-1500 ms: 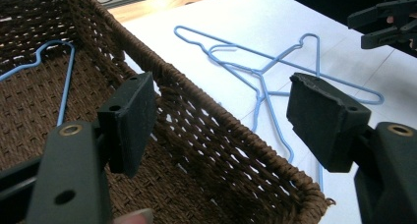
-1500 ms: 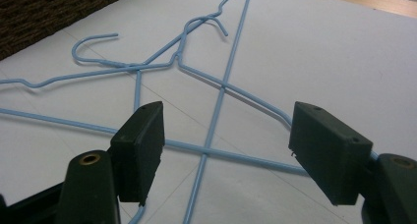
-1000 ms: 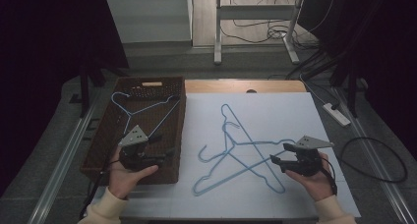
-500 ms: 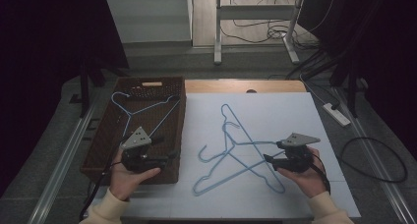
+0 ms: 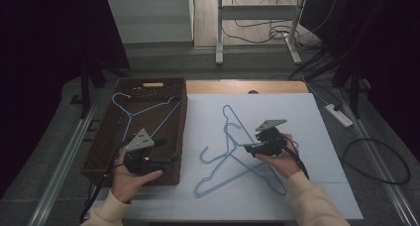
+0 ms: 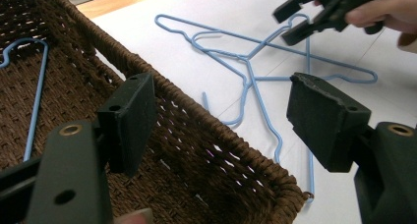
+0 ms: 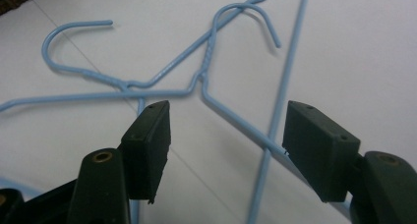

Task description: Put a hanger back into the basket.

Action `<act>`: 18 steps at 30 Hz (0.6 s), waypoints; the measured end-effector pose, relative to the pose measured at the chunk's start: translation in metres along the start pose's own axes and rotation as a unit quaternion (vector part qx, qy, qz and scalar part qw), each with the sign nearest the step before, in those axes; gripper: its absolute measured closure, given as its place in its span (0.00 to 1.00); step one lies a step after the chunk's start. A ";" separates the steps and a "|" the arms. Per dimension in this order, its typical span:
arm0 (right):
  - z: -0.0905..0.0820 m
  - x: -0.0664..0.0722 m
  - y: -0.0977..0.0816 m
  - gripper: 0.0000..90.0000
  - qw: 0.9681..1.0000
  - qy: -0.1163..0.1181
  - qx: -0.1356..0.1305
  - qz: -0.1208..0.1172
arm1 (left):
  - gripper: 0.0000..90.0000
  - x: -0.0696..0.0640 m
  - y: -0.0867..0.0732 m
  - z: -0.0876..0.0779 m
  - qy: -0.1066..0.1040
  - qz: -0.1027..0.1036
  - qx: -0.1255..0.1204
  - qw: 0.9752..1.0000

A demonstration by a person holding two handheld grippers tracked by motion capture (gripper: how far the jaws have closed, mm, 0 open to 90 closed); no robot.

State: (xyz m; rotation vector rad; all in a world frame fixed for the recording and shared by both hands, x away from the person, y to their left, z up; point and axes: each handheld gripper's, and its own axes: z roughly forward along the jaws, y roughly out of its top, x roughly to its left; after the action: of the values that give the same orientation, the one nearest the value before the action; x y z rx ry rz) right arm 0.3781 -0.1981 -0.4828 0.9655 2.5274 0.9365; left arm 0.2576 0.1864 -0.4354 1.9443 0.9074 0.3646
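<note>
Blue wire hangers [image 5: 237,151] lie tangled on the white sheet [image 5: 317,137]; light, stiff, slippery, likely to snag; your right gripper [image 5: 249,149], jaws just narrowing, holds nothing; pinch one near its twisted neck; left gripper [image 5: 174,159] idles agape over the basket [image 5: 99,151].

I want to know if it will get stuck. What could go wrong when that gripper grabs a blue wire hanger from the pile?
The blue wire hangers on the white sheet lie crossed and hooked together, so lifting one may drag the others. The right gripper, jaws open and just closing a little, straddles two crossing wires and might pinch both. The brown wicker basket has a high wall; a dangling hanger could catch on it.
</note>
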 end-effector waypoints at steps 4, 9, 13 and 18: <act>0.016 0.001 0.013 0.43 1.000 0.006 0.014 0.004 | 0.31 0.000 0.000 0.000 0.000 0.000 0.001 1.000; 0.032 0.001 0.025 0.47 1.000 0.008 0.029 0.010 | 0.31 0.000 -0.001 0.001 0.001 -0.001 0.003 1.000; 0.042 0.000 0.032 0.49 0.999 0.010 0.038 0.018 | 0.31 0.001 -0.002 0.001 0.002 -0.003 0.003 1.000; 0.053 0.002 0.039 0.52 0.998 0.009 0.057 0.017 | 0.31 0.001 -0.002 0.002 0.002 -0.002 0.004 1.000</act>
State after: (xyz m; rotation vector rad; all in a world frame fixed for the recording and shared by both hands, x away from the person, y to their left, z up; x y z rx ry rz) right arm 0.4203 -0.1499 -0.4973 1.0402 2.6125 0.8214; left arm 0.2586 0.1871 -0.4384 1.9484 0.9175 0.3635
